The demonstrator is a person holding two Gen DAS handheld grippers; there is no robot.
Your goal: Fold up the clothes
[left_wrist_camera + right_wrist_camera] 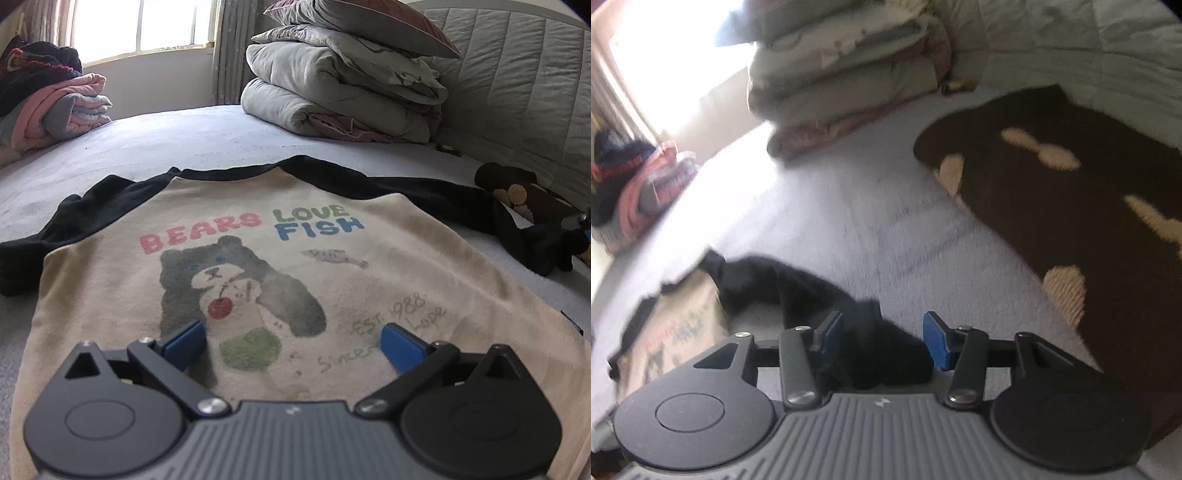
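On bed (pixel 207 133), shirt (pixel 295 229) reading "BEARS LOVE FISH" beneath wide-open, empty left gripper (pixel 293 345); black sleeve (pixel 812 291) between parted right gripper (pixel 884 339) fingers, ungripped.

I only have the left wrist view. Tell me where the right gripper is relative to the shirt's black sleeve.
Observer: The right gripper is open, with the end of the black sleeve between its blue pads.
Operator: Report whether it is gripping.
Observer: Not yet; the jaws stand apart around the fabric.
Operator: Say what lies beyond it.
Observer: A brown blanket with cream patches, spread flat on the bed, apart from the sleeve.
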